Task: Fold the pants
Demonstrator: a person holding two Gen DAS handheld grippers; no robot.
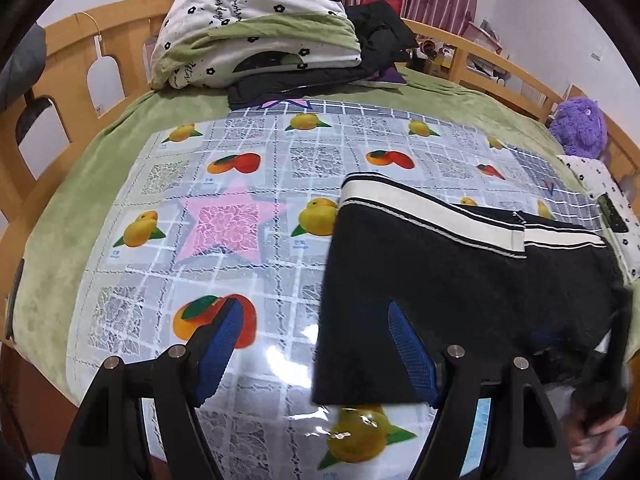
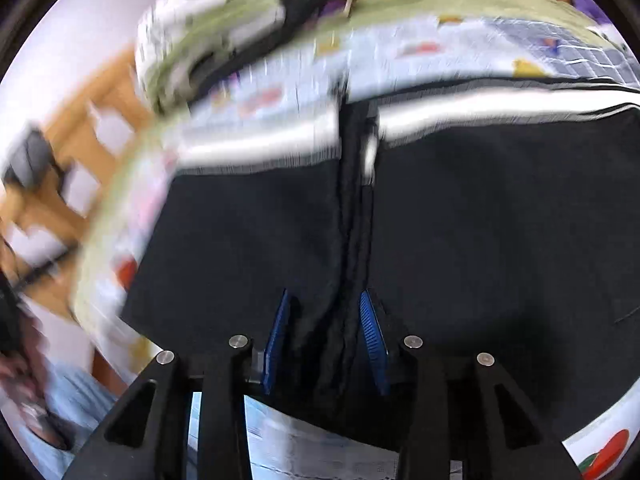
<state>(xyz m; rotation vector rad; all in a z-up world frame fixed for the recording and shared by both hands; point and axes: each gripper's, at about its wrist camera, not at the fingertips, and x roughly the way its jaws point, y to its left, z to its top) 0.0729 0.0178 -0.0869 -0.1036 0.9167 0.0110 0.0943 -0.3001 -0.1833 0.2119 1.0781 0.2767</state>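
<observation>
Black pants [image 1: 460, 272] with a white striped waistband [image 1: 432, 212] lie on the fruit-print plastic sheet [image 1: 240, 240], at the right of the left wrist view. My left gripper [image 1: 316, 316] is open and empty, its right finger [image 1: 412, 352] over the pants' near left corner, its left finger over the sheet. In the blurred right wrist view the pants [image 2: 480, 220] fill the frame, waistband at the top. My right gripper [image 2: 326, 340] has its jaws partly closed around a bunched ridge of black fabric [image 2: 348, 312] at the near edge.
A folded white and green quilt [image 1: 256, 28] and dark clothes [image 1: 380, 40] are piled at the far end of the green bed. A wooden bed rail [image 1: 72, 80] runs around it. A purple plush toy [image 1: 580, 124] sits at the far right.
</observation>
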